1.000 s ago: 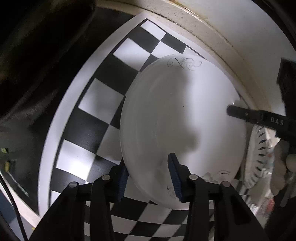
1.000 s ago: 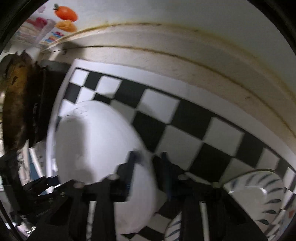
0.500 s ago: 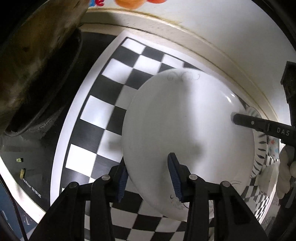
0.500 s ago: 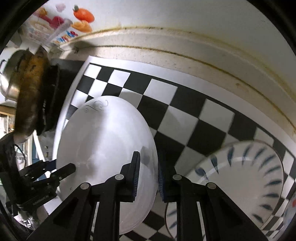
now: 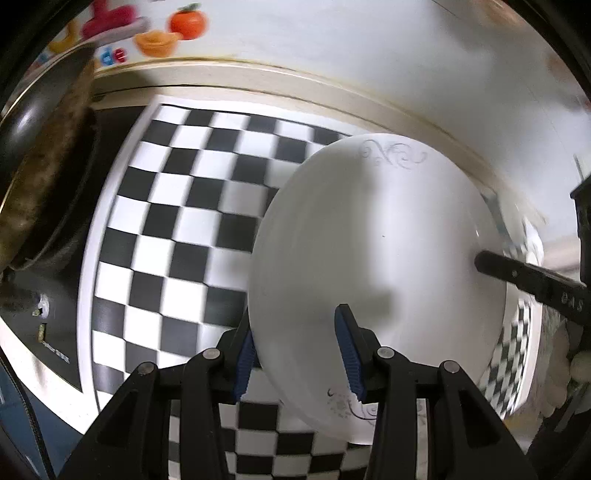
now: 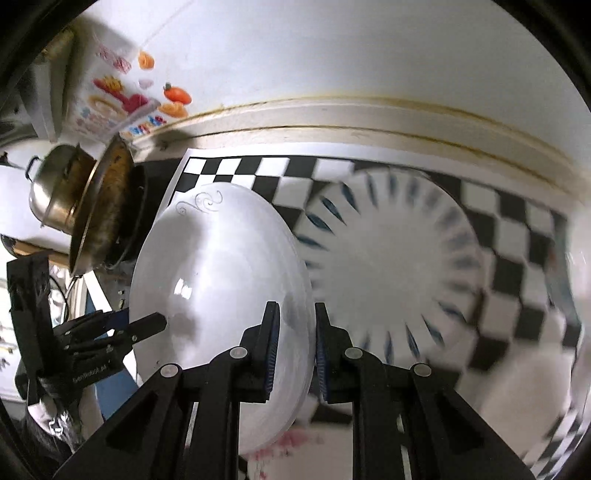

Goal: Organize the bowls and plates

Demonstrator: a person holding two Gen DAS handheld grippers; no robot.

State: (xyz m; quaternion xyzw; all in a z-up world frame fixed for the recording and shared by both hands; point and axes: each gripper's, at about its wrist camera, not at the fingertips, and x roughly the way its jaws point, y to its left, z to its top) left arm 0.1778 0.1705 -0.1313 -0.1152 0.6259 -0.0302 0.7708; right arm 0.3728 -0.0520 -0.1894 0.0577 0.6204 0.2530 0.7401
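A plain white plate point(image 5: 376, 266) with grey scroll marks on its rim is held in the air above the checkered mat point(image 5: 177, 229). My left gripper point(image 5: 295, 354) is shut on its near rim. My right gripper point(image 6: 293, 350) is shut on the opposite rim of the same white plate point(image 6: 218, 280); its finger shows in the left wrist view point(image 5: 524, 277). A white plate with blue dashes point(image 6: 391, 269) lies flat on the mat to the right.
A dark wok point(image 5: 40, 155) and a steel pot point(image 6: 55, 192) stand on a black stove at the left. The wall with fruit stickers point(image 5: 162, 33) runs behind the mat. Another white dish point(image 6: 580, 295) shows blurred at the far right edge.
Both grippers have lifted the white plate off the mat and carried it up and right. More of the mat and the blue-dashed plate now shows.
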